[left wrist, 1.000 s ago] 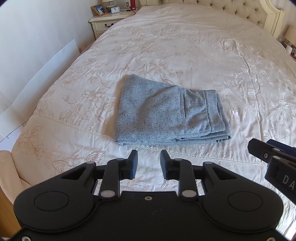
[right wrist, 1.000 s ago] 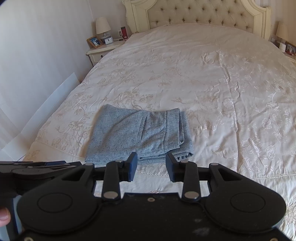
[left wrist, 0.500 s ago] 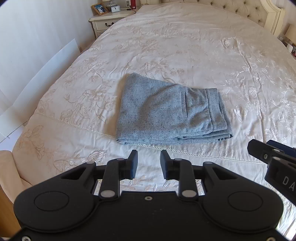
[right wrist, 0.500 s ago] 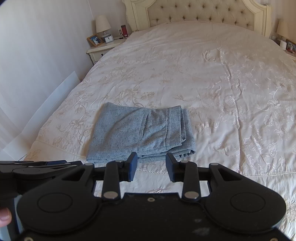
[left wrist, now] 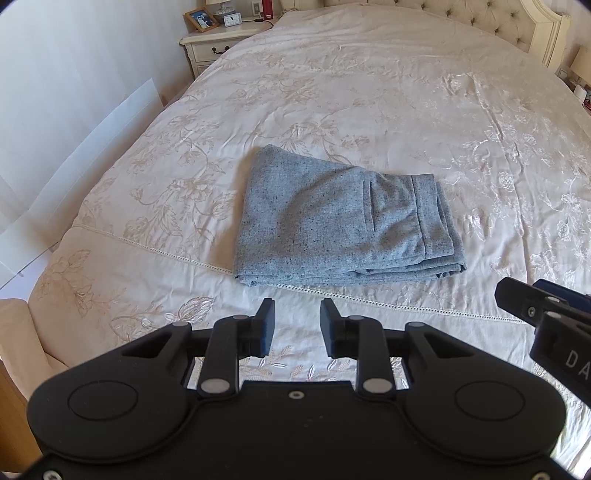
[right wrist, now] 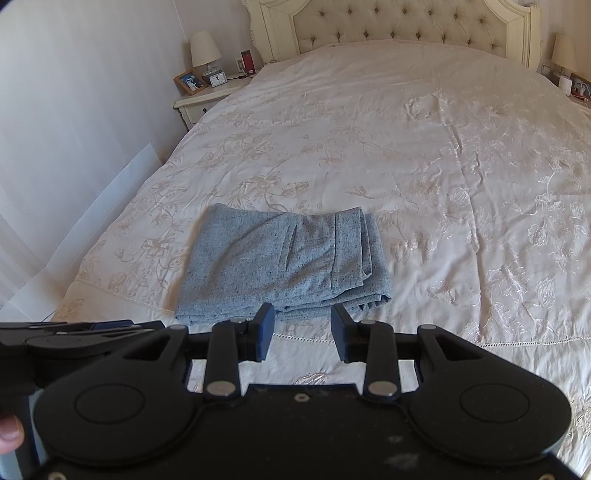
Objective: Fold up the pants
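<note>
The grey-blue speckled pants (left wrist: pixel 340 225) (right wrist: pixel 284 266) lie folded into a flat stack on the cream bedspread (left wrist: pixel 369 92), waistband to the right. My left gripper (left wrist: pixel 297 317) hovers above the bed just short of the stack's near edge, open with nothing between its fingers. My right gripper (right wrist: pixel 303 321) is also open and empty, held over the near right corner of the stack without touching it. Each gripper shows at the edge of the other's view: the right one (left wrist: pixel 546 317) and the left one (right wrist: pixel 74 332).
A tufted headboard (right wrist: pixel 406 26) stands at the far end of the bed. A nightstand (right wrist: pixel 207 99) with a lamp, photo frame and clock sits at the far left by the wall. A second nightstand (right wrist: pixel 572 88) is at the far right. A fingertip (right wrist: pixel 9 432) shows bottom left.
The pants and both grippers stay as they were; the views have only drifted slightly.
</note>
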